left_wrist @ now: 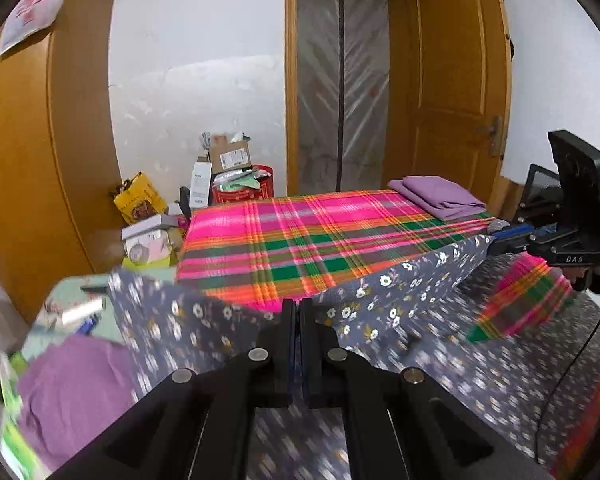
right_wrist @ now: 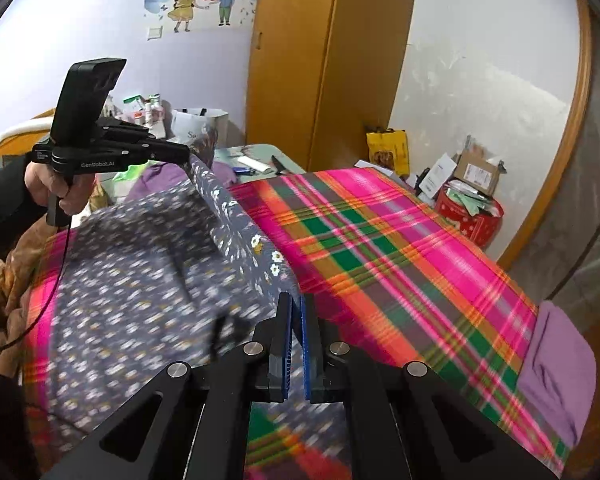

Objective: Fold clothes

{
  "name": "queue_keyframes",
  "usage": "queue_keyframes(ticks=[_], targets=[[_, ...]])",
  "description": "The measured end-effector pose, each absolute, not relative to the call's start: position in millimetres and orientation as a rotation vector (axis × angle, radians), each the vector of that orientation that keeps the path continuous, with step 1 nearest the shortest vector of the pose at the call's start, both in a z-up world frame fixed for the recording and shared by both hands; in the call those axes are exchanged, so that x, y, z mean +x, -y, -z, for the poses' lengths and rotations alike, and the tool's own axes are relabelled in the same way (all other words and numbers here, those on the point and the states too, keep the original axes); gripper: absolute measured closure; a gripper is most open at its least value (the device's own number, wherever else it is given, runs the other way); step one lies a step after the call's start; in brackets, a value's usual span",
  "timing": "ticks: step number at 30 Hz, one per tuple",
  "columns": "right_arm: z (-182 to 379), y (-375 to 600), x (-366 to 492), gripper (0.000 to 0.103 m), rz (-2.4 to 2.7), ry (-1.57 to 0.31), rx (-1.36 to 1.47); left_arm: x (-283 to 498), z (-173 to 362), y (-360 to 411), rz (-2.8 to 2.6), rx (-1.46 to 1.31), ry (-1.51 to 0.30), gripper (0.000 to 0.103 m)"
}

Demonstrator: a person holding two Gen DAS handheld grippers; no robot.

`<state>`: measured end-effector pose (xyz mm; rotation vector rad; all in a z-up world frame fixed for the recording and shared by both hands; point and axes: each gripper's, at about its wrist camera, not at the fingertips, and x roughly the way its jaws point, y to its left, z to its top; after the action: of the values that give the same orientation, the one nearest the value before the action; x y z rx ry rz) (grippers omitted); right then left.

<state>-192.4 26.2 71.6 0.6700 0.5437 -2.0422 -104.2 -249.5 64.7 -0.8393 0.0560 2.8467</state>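
Black fingers of the left claw (left_wrist: 299, 312) fill the bottom of the left wrist view, pinched narrow on the edge of the floral garment (left_wrist: 400, 280). That grey-blue cloth stretches taut across to the right claw (left_wrist: 496, 240) at the right edge, which also grips it. Most of the garment hangs blurred below, over the near edge of the bed with the plaid sheet (left_wrist: 300, 240). A folded purple cloth (left_wrist: 440, 196) sits at the bed's far right corner; another purple cloth (left_wrist: 72, 384) lies loose at lower left.

Judgement: this looks like the lift-and-carry part of a fold. Keep both claws level and the held edge tight, carry it over toward the far side, lay it down flat before letting go.

Hard to tell: how much cloth sits between the pads, and what the clutter at lower left is. Motion blur there.

Right wrist view: right claw's blue pads (right_wrist: 290, 340) are nearly together, cloth edge caught at the tips. Left claw (right_wrist: 186, 156), in the person's hand (right_wrist: 48, 188), holds the other end above the bed's left side. Garment body lies blurred on the plaid sheet. Its bottom hem, sleeves and overall shape are not readable. A thin cable (right_wrist: 48, 300) trails over the cloth and could snag.
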Motion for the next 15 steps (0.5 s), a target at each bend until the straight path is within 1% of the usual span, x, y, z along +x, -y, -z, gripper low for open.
queue_keyframes(ticks=[8, 11, 13, 15], targets=[[-16, -36, -124, 0.098, 1.995, -0.572, 0.808, -39, -22, 230, -2.830, -0.964, 0.059, 0.101], [5, -39, -117, 0.097, 1.987, -0.542, 0.881, -25, -5, 229, -2.815, -1.016, 0.139, 0.101], [15, -40, -119, 0.094, 1.989, -0.519, 0.929, -21, 6, 229, -2.802, -1.061, 0.185, 0.101], [21, -43, -123, 0.094, 1.976, -0.455, 0.994, -15, 13, 232, -2.798, -1.086, 0.260, 0.101]])
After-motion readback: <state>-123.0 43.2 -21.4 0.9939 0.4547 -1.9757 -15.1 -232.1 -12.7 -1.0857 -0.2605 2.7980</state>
